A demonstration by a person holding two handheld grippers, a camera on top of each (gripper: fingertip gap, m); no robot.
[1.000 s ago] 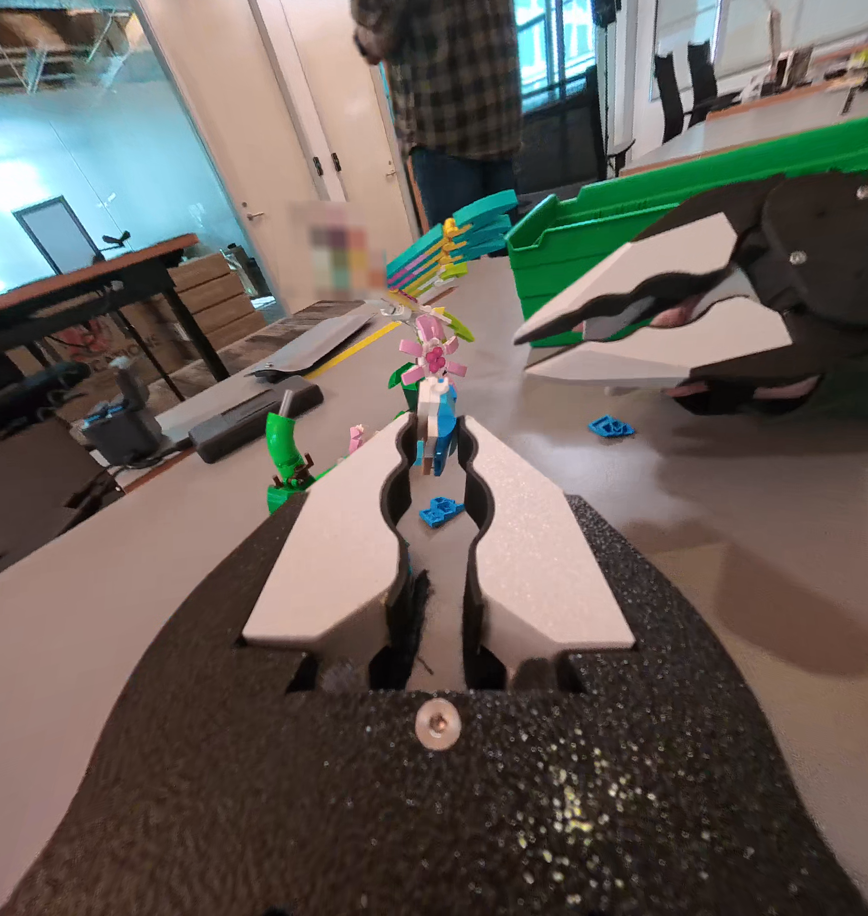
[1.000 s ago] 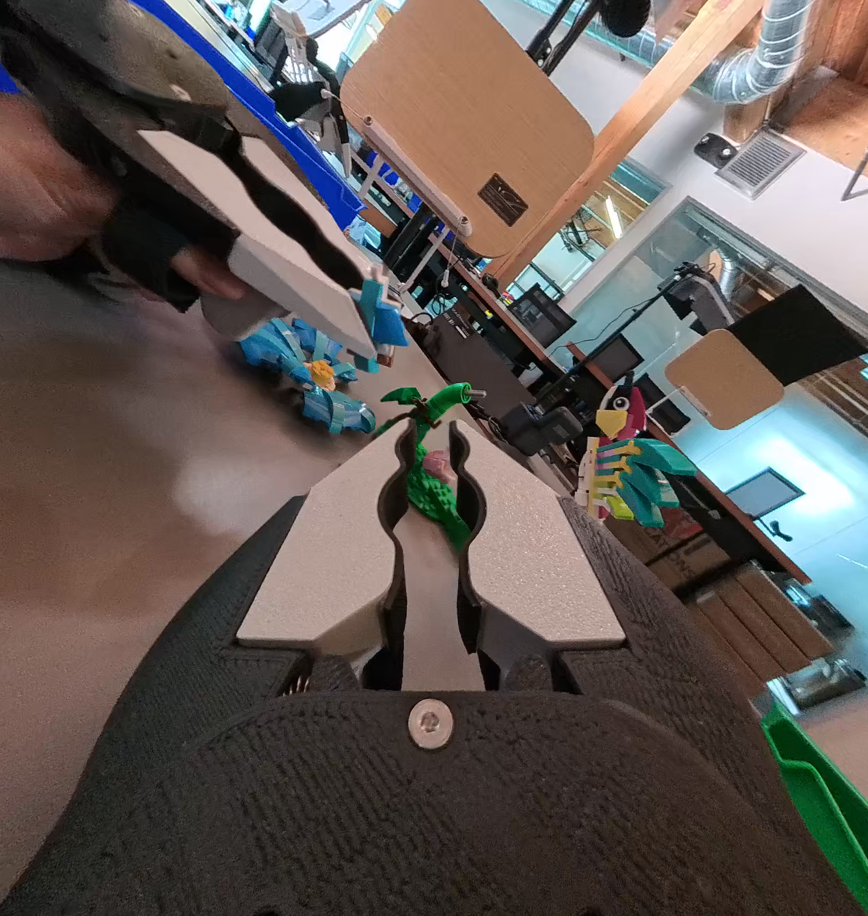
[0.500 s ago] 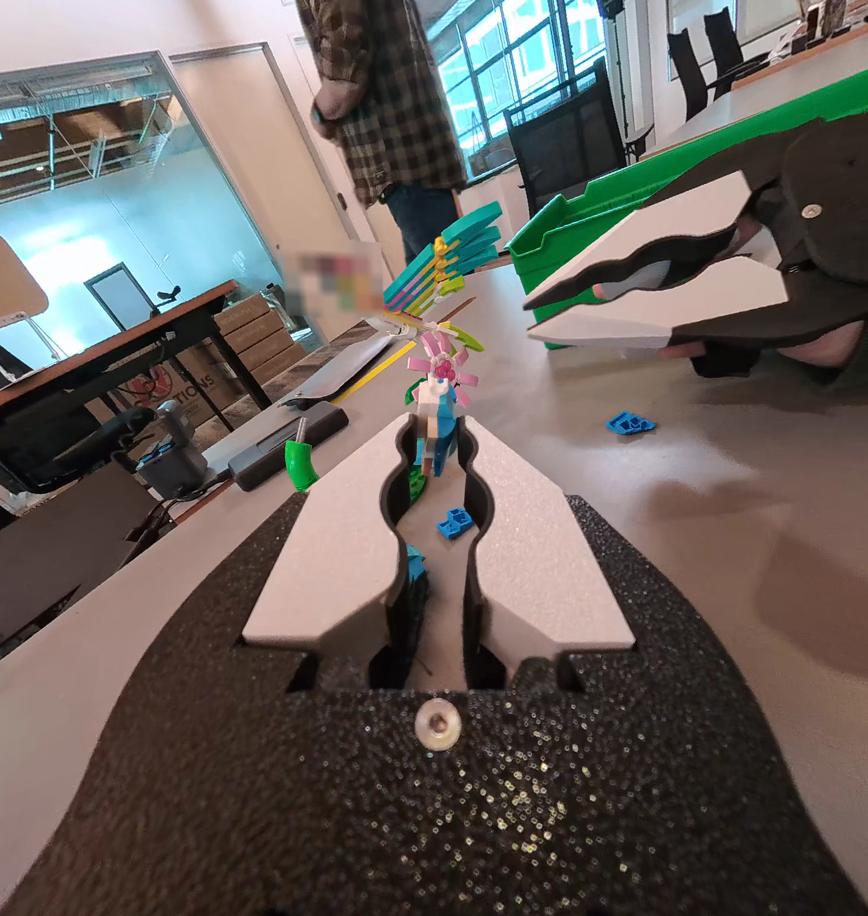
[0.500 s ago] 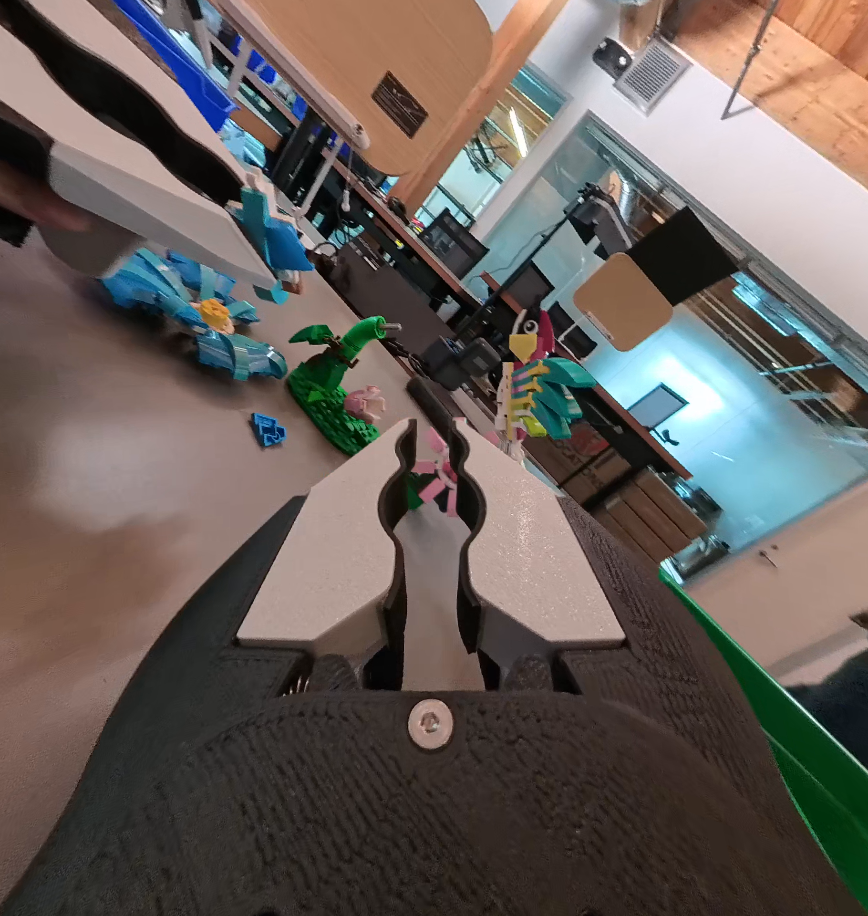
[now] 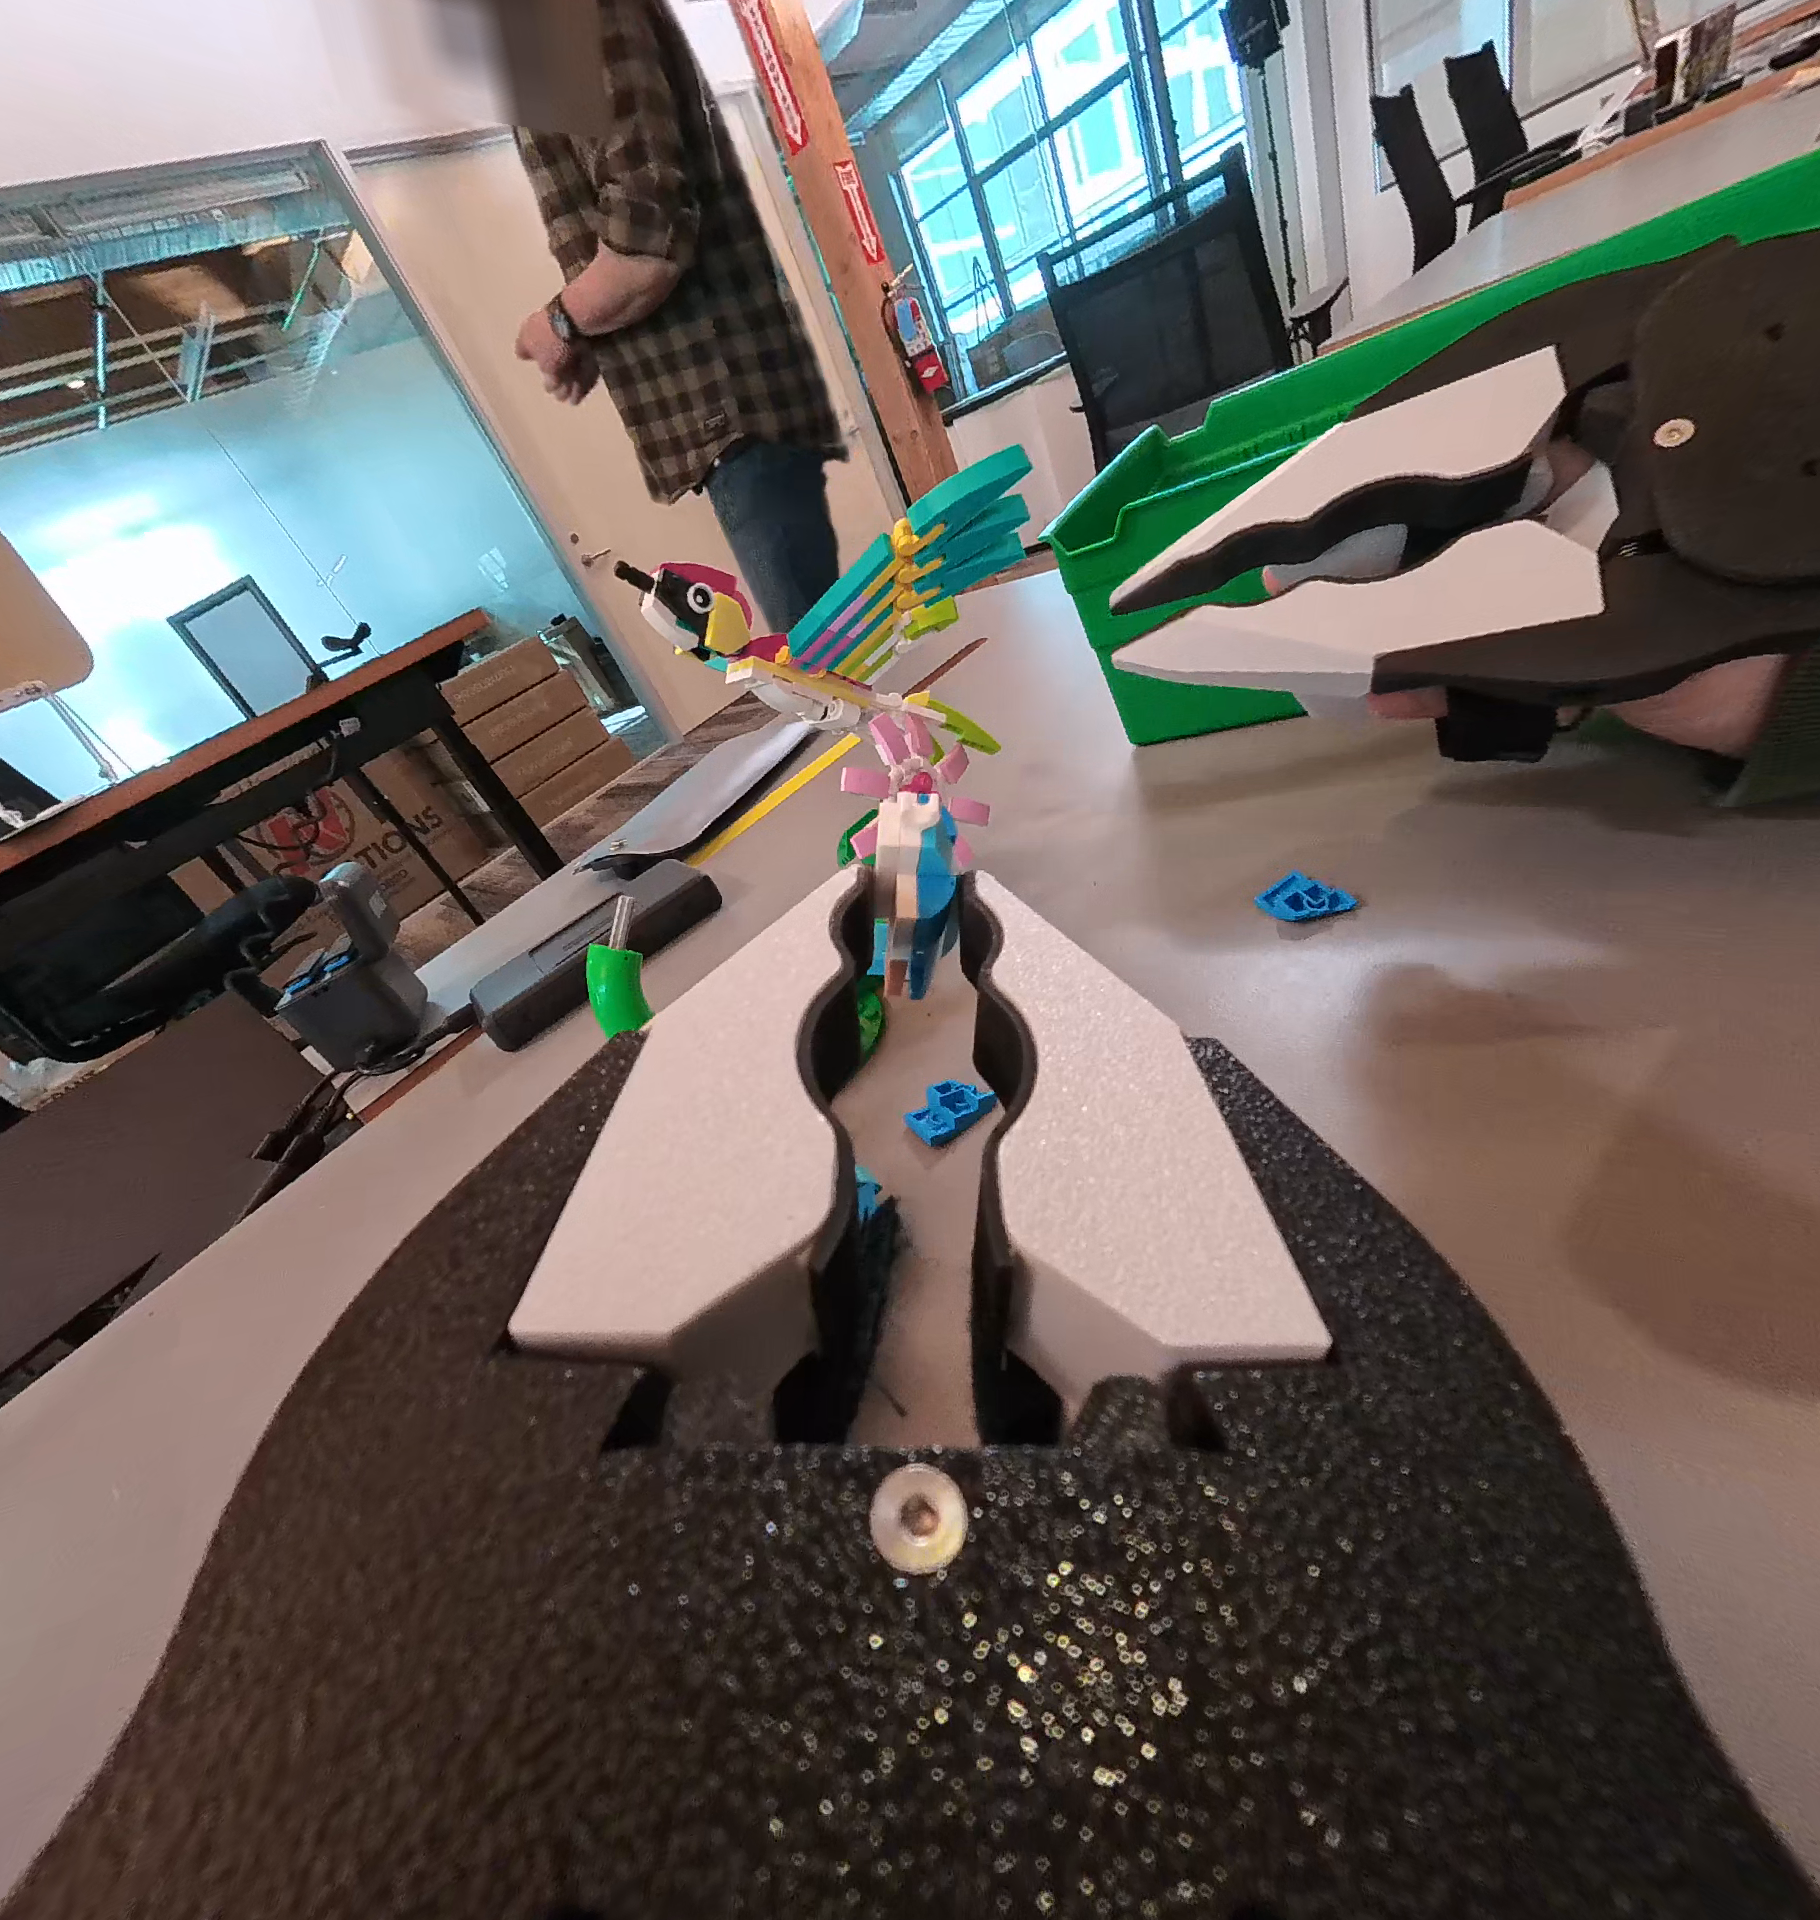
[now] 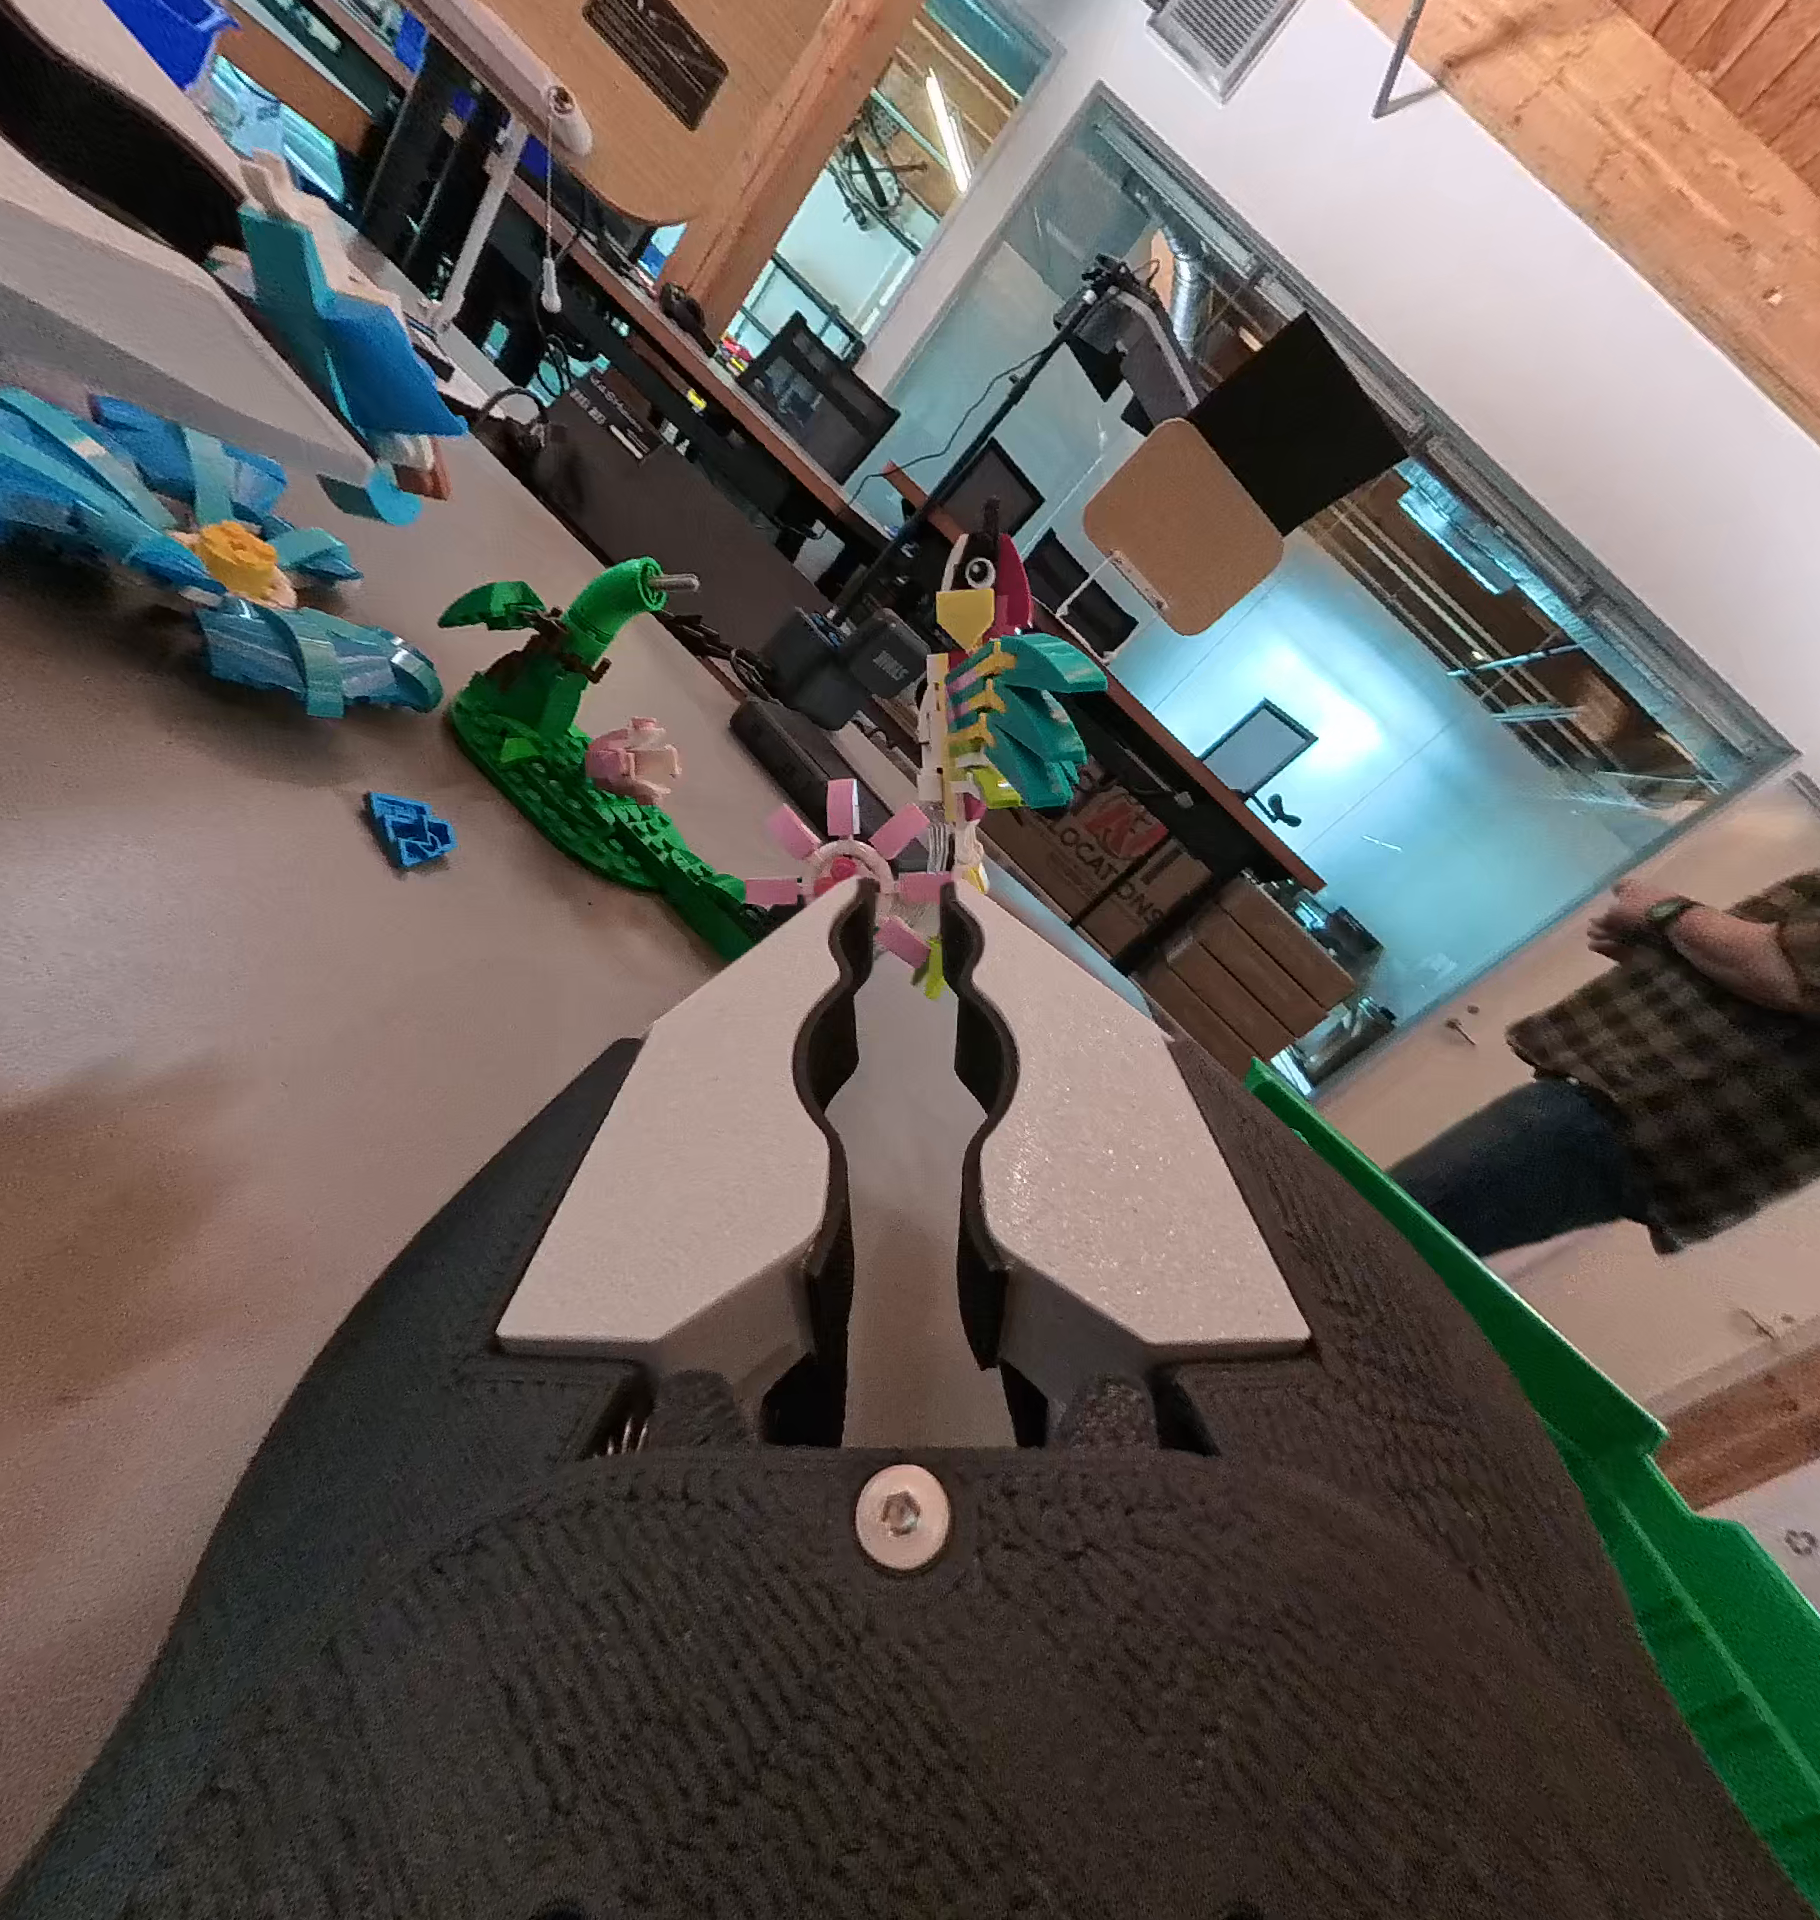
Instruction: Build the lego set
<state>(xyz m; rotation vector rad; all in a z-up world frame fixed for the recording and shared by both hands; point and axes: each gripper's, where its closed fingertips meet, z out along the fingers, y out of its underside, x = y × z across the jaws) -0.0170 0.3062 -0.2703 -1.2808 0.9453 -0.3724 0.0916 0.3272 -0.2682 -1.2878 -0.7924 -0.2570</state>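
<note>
My left gripper (image 5: 916, 883) is shut on a small blue and white brick piece (image 5: 921, 904), held above the grey table (image 5: 1508, 1091). The piece also shows in the right wrist view (image 6: 345, 343). My right gripper (image 6: 906, 914) is narrowly open and empty, its tips just short of a pink brick flower (image 6: 844, 862). From the left view it (image 5: 1119, 634) hovers at the right, in front of the bin. A colourful brick bird (image 6: 989, 675) stands behind the flower. A green brick plant base with a curved stem (image 6: 573, 769) lies to the left.
A large blue brick flower (image 6: 189, 582) lies at the far left. Small loose blue pieces (image 5: 1301, 896) (image 5: 947, 1110) lie on the table. A green bin (image 5: 1197, 582) stands at the right. A person in a plaid shirt (image 5: 677, 260) stands beyond the table's far edge. The tips of one gripper are about 12 cm away from the tips of the other.
My right gripper has swung from the green plant base to the pink flower and bird. My left gripper has kept hold of the blue piece and tilted upward, bringing the bird into view.
</note>
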